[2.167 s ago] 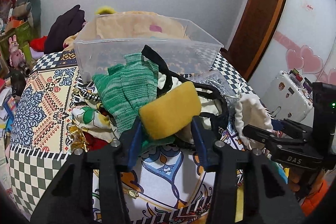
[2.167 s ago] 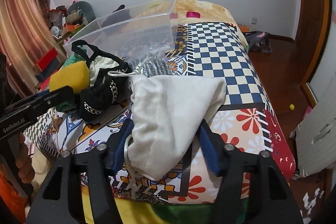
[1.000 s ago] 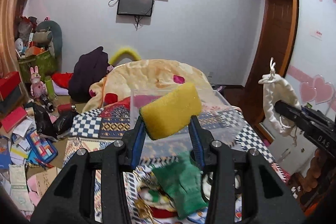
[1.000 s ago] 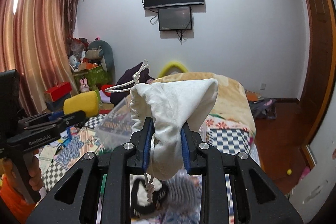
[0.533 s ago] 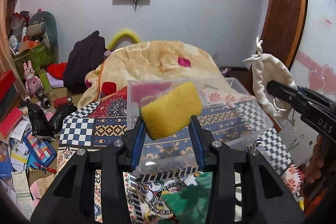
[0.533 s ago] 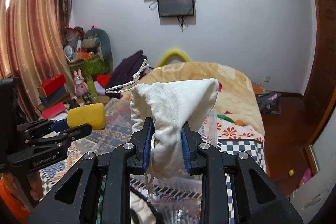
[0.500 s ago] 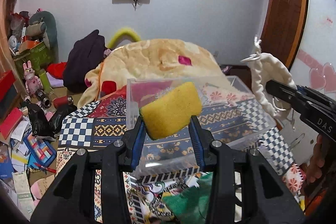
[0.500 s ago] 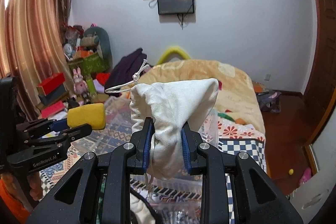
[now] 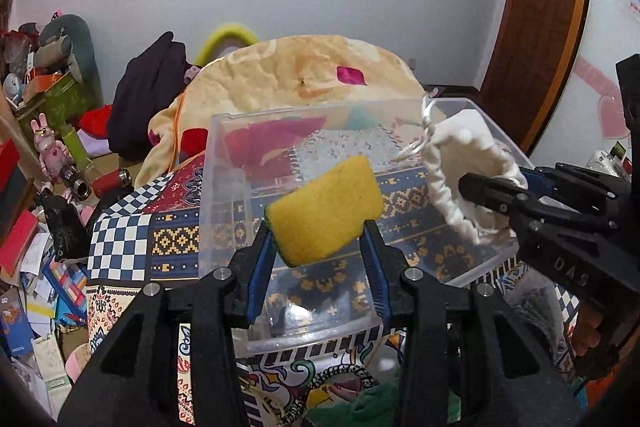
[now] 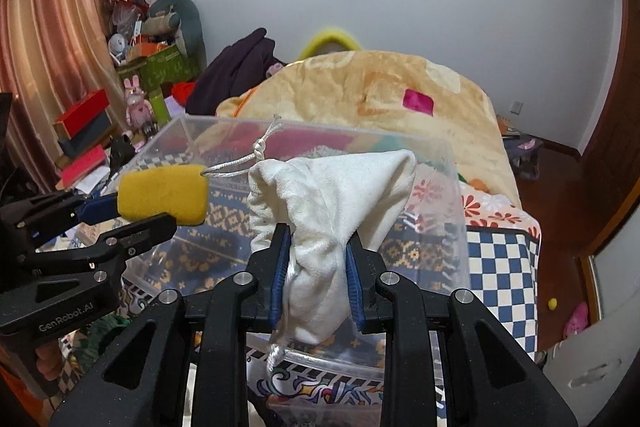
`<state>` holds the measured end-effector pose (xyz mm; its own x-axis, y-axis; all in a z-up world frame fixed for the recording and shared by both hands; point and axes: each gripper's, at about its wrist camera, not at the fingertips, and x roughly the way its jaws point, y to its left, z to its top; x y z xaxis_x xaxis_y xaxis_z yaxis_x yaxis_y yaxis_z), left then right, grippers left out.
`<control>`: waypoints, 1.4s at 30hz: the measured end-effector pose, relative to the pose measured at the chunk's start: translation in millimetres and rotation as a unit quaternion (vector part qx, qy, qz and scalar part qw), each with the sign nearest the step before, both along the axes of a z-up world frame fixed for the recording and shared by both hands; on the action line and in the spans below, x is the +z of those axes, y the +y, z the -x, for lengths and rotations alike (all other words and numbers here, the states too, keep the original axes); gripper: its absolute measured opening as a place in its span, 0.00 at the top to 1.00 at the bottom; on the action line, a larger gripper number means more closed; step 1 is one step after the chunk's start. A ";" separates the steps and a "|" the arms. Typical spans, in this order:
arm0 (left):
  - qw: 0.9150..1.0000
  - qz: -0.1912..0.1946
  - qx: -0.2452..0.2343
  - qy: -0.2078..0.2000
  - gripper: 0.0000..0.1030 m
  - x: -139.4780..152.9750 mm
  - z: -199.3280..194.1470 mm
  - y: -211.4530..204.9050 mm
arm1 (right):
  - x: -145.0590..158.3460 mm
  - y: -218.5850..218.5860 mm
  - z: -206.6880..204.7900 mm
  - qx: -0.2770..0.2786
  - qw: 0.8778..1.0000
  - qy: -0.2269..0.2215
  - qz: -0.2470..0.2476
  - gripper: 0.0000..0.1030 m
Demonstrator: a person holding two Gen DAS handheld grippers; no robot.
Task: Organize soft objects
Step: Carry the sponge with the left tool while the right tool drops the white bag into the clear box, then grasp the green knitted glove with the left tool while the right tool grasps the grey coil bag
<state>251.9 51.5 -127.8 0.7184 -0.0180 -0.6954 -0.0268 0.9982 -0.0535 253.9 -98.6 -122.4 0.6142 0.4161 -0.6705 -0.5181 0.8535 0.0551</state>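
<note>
My left gripper (image 9: 318,255) is shut on a yellow sponge (image 9: 324,209) and holds it above the near left part of a clear plastic bin (image 9: 224,187). My right gripper (image 10: 318,267) is shut on a white drawstring pouch (image 10: 336,195) and holds it over the bin's (image 10: 452,195) right side. In the left wrist view the pouch (image 9: 460,163) hangs at the right in the right gripper (image 9: 492,193). In the right wrist view the sponge (image 10: 164,193) and left gripper (image 10: 100,223) are at the left. The bin holds nothing that I can see.
The bin stands on a bed with a patterned cover (image 9: 128,239). An orange blanket (image 9: 312,71) is heaped behind it. A green knitted item (image 9: 372,407) and other soft things lie in front of the bin. Clutter (image 9: 36,227) fills the floor at the left.
Both grippers have come down and forward with their loads. The sponge and the pouch now hang over the bin's opening, which looks nearer and larger.
</note>
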 end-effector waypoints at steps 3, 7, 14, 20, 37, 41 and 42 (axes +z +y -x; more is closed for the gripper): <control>1.000 0.002 0.002 -0.002 0.55 1.0 1.6 0.2 | 1.3 -1.9 0.8 0.000 1.000 0.007 -0.003 0.54; 1.000 0.008 0.006 -0.014 0.44 8.8 8.5 1.3 | 10.6 -6.5 7.8 -0.005 1.000 -0.014 -0.007 0.41; 0.998 0.007 0.013 -0.065 0.27 40.1 39.2 5.5 | 36.4 -20.5 28.0 -0.005 0.999 -0.051 -0.017 0.30; 0.995 0.007 0.006 -0.097 0.16 62.9 74.9 8.3 | 54.7 -38.5 50.6 -0.007 0.996 -0.084 -0.035 0.24; 0.997 0.031 -0.013 -0.071 0.13 17.9 127.3 -12.5 | -4.0 -70.7 73.0 -0.041 0.999 -0.036 -0.003 0.20; 0.997 0.059 -0.011 -0.055 0.13 -0.3 124.8 -16.7 | -27.0 -79.9 67.5 -0.054 0.999 -0.001 -0.005 0.20; 0.996 0.069 -0.012 -0.049 0.15 -5.2 123.0 -17.4 | -31.0 -80.6 66.5 -0.056 0.998 0.004 -0.004 0.21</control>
<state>128.9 34.1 -133.0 0.7803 -0.1267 -0.6124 0.0095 0.9816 -0.1909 187.4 -179.3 -153.4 0.6513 0.3513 -0.6727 -0.4191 0.9055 0.0671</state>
